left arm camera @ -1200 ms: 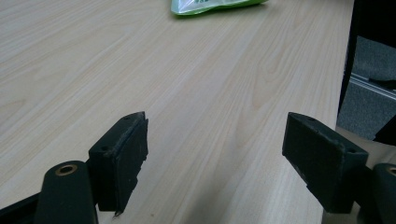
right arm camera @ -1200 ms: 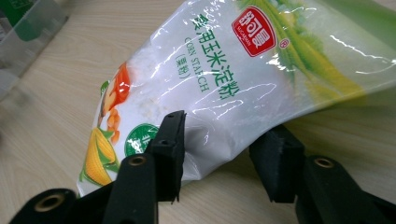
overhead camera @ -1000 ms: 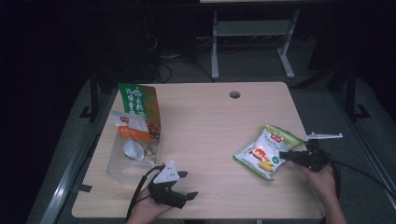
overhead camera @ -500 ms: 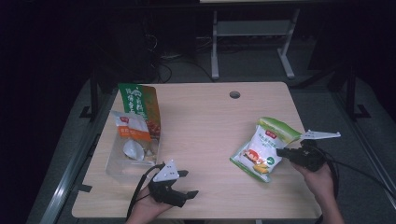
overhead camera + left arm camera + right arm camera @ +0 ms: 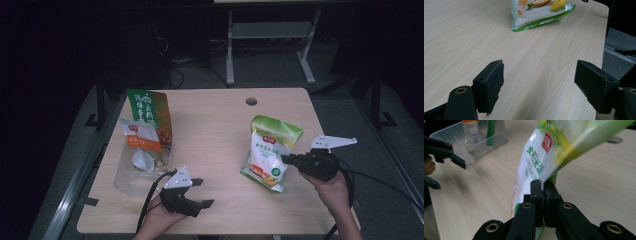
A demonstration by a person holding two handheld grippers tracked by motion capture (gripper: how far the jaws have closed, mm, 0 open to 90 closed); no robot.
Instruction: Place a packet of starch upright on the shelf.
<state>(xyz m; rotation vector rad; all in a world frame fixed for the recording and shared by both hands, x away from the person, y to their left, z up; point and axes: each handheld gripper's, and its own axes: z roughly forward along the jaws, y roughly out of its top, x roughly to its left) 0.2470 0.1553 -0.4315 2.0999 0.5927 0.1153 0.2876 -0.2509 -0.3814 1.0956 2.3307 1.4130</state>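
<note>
Right tool pinching the bag on the desk.

The right tool has its jaws pressed together on the edge of the bag, tilted up, its bottom edge at the desk. The left tool is spread wide, holding nothing, low over the near edge.

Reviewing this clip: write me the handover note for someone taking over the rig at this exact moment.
Right gripper: shut on the edge of the corn starch bag, which is tipped up, its lower end at the table.
Left gripper: open, holding nothing, low over the near left part of the table.
Clear bin at the left holds an orange-labelled packet and a green-orange bag.
Done: bag gripped and raised on end.
Left: probably carry it across to the bin; the left gripper is free to help.
</note>
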